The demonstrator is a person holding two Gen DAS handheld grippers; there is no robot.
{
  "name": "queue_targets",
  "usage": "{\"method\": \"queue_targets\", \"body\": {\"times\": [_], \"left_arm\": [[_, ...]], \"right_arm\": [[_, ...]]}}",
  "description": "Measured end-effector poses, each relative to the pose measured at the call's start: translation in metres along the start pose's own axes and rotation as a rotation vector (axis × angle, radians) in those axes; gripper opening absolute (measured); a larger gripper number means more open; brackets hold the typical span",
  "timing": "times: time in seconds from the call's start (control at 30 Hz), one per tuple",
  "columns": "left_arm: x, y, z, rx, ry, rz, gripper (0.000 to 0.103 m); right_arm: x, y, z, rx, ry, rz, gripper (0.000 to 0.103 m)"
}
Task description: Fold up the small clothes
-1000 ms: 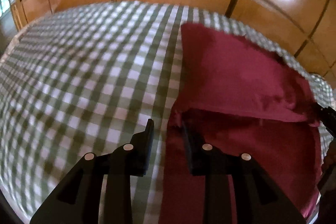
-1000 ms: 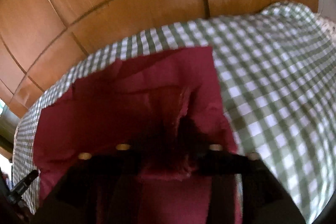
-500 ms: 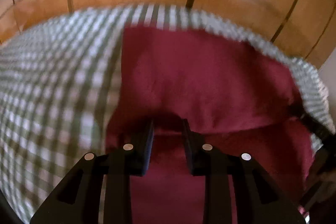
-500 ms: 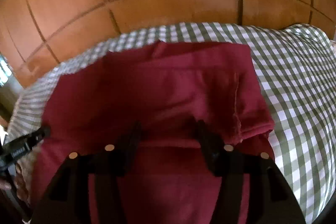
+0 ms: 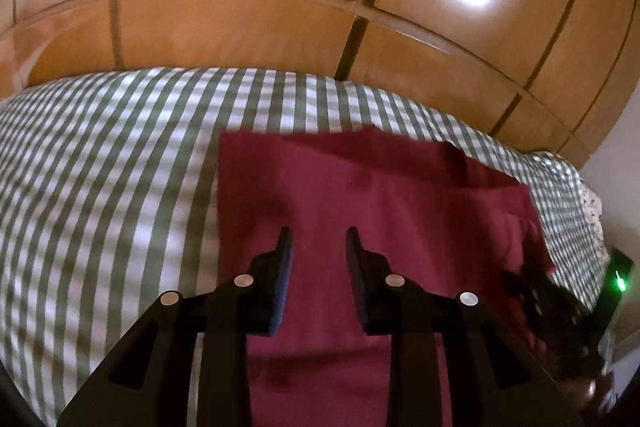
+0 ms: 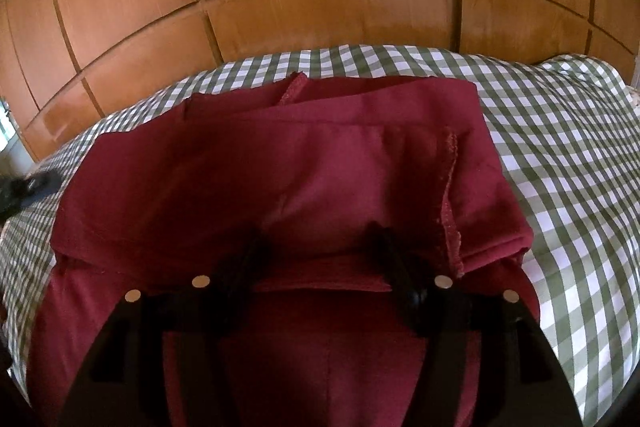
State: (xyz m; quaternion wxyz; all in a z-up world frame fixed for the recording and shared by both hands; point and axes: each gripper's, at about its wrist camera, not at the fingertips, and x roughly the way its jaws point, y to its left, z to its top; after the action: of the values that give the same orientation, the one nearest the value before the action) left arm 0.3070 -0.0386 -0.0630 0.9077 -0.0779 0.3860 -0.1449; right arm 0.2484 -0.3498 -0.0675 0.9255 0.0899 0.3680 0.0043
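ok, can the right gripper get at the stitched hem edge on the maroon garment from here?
Probably yes. The hem edge lies exposed on top of the maroon garment, just beside the right gripper; its jaws are opening, nothing between them.

Matt maroon cloth garment (image 6: 320, 163), smooth weave, with a rougher stitched seam edge showing on its right side. Under the garment lies a green-and-white checked cloth cover (image 6: 568, 155), soft and matt too. Beyond the garment, the wooden panelling (image 6: 320, 7) is glossy, varnished, throwing back bright glare. Over the garment, the left gripper (image 5: 316, 239) looks like matt black plastic, with small shiny metal studs.
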Motion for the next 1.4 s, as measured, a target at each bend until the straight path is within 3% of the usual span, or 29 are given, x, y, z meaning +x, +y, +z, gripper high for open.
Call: {"method": "queue_targets", "body": {"times": [0.13, 0.23, 0.4, 0.5, 0.73, 0.83, 1.07, 1.1, 1.13, 1.17, 1.23, 1.4], "left_arm": [[0.043, 0.009, 0.019, -0.035, 0.048, 0.048, 0.026], [0.073, 0.027, 0.015, -0.079, 0.102, 0.088, 0.026], [0.069, 0.027, 0.005, -0.048, 0.055, 0.091, 0.026], [0.053, 0.024, 0.0, -0.066, 0.06, 0.116, 0.026], [0.002, -0.002, -0.054, 0.086, 0.03, 0.218, 0.026], [-0.011, -0.005, -0.077, 0.085, 0.05, 0.239, 0.026], [-0.058, -0.016, -0.111, 0.079, 0.031, 0.202, 0.026], [-0.064, -0.019, -0.115, 0.086, 0.024, 0.2, 0.035], [-0.072, -0.022, -0.119, 0.09, 0.011, 0.202, 0.054], [-0.08, -0.023, -0.123, 0.09, -0.005, 0.204, 0.058], [-0.095, -0.026, -0.13, 0.097, -0.034, 0.195, 0.059], [-0.12, -0.03, -0.142, 0.11, -0.062, 0.181, 0.059]], "right_arm": [[0.0, 0.0, 0.0, -0.001, -0.005, 0.003, 0.061], [0.002, 0.0, -0.001, 0.0, -0.007, 0.007, 0.061], [0.003, 0.0, -0.001, -0.002, -0.006, 0.008, 0.063], [0.003, -0.001, -0.001, 0.002, -0.008, 0.012, 0.063], [0.004, 0.0, -0.002, 0.0, -0.008, 0.011, 0.064], [0.004, 0.0, -0.002, -0.004, -0.008, 0.011, 0.065], [0.004, 0.011, -0.004, -0.056, -0.004, -0.017, 0.077], [0.004, 0.014, -0.005, -0.07, -0.003, -0.033, 0.078], [0.004, 0.016, -0.005, -0.079, 0.0, -0.045, 0.081], [0.003, 0.018, -0.005, -0.085, 0.007, -0.058, 0.083], [0.0, 0.021, -0.006, -0.092, 0.032, -0.069, 0.098], [-0.021, 0.025, -0.023, -0.037, 0.079, -0.04, 0.101]]}}
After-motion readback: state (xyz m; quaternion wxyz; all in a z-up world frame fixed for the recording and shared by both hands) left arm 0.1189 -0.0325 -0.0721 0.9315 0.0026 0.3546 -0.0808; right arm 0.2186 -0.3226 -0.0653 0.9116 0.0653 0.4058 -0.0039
